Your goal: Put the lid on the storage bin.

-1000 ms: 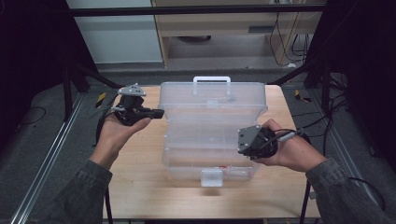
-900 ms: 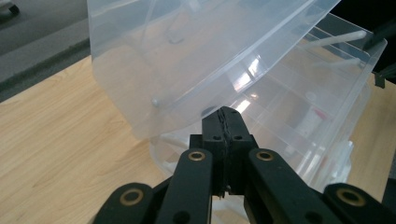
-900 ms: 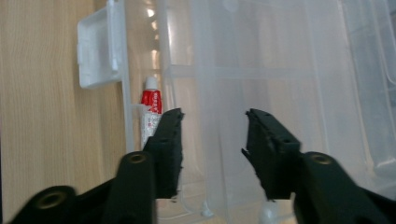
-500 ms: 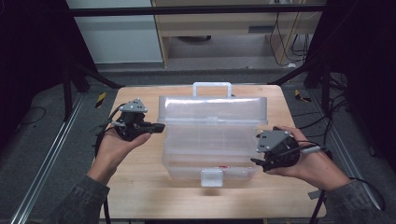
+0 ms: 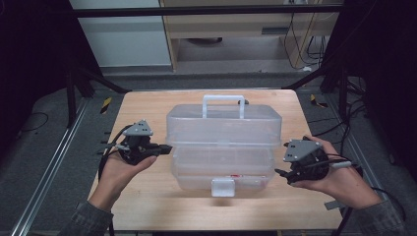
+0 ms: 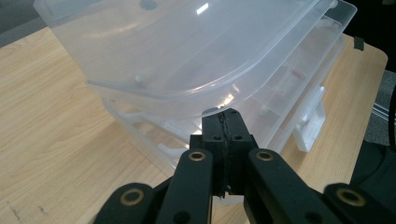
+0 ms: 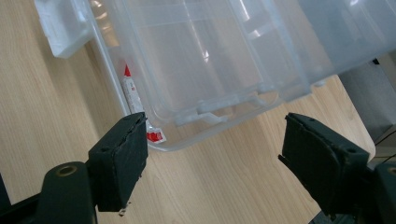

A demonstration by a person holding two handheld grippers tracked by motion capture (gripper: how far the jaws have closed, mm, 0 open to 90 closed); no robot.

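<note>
A clear plastic toolbox (image 5: 223, 164) with a white handle (image 5: 223, 101) stands mid-table. Its lid (image 5: 223, 125) hangs tilted over the base, not latched down. My left gripper (image 5: 165, 147) is shut at the box's left side. In the left gripper view its tips (image 6: 226, 122) sit just under the lid's rim (image 6: 187, 93), with nothing visibly between the jaws. My right gripper (image 5: 281, 160) is open, a little right of the box. In the right gripper view, the right gripper (image 7: 217, 154) has bare table between its jaws, and the base's corner (image 7: 201, 70) lies just beyond.
A white latch (image 5: 223, 187) hangs at the front of the base. A red-and-white label (image 7: 135, 95) shows inside the base near its front wall. Bare wooden table (image 5: 147, 206) lies in front of and beside the box. Cables trail over the floor at the right.
My right gripper left the box's right front and drew off to the right. My left hand came down and in toward the box's left side. The lid now sits lower over the base.
</note>
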